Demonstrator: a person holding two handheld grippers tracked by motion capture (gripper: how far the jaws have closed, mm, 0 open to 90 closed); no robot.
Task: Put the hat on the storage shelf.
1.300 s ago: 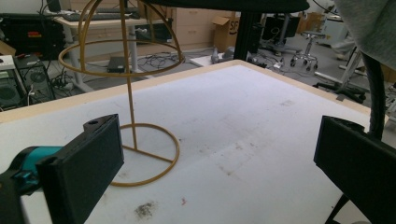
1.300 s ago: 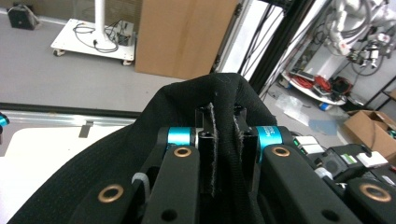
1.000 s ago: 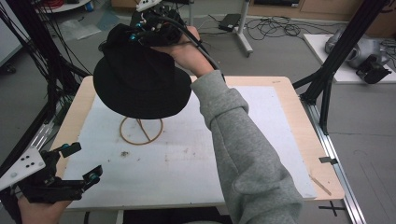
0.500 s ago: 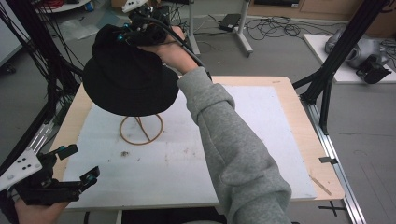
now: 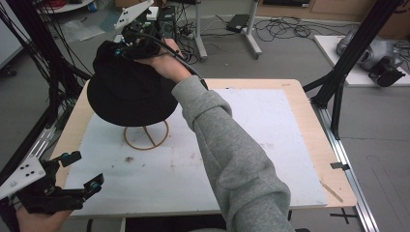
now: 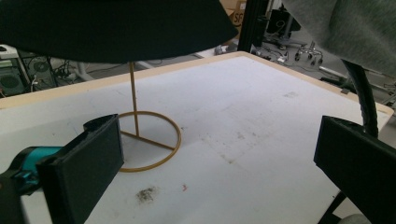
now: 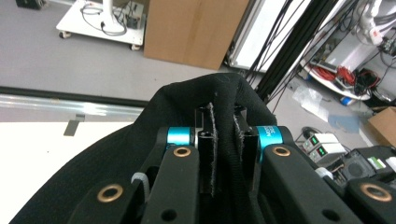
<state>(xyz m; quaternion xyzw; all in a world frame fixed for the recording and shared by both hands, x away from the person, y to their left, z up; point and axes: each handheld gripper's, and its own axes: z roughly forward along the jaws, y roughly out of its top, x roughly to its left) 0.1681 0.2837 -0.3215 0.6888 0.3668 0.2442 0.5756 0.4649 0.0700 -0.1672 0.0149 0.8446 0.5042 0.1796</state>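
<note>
tabletop [image 5: 270, 145]: white sheet on a wood board, carries the stand near its far-left part; a few dirt specks on it.
hat [image 5: 128, 92]: black bucket hat, held over the stand, crown fabric bunched up. Brim hangs level above the ring base, so it looks ready to be seated on the stand or lifted off it; cannot tell if it rests on the rod top.
stand [image 5: 146, 137]: thin wood-coloured ring base with 1 upright rod [image 6: 133, 98] running up under the hat.
right gripper [image 7: 223, 144]: clenched on a fold of the hat's crown, 2 jaws nearly together with cloth pinched between; gripping the top lets the brim hang free.
left gripper [image 5: 80, 169]: released, jaws wide apart, holds nothing, parked at the near-left tabletop corner, well apart from the stand.
</note>
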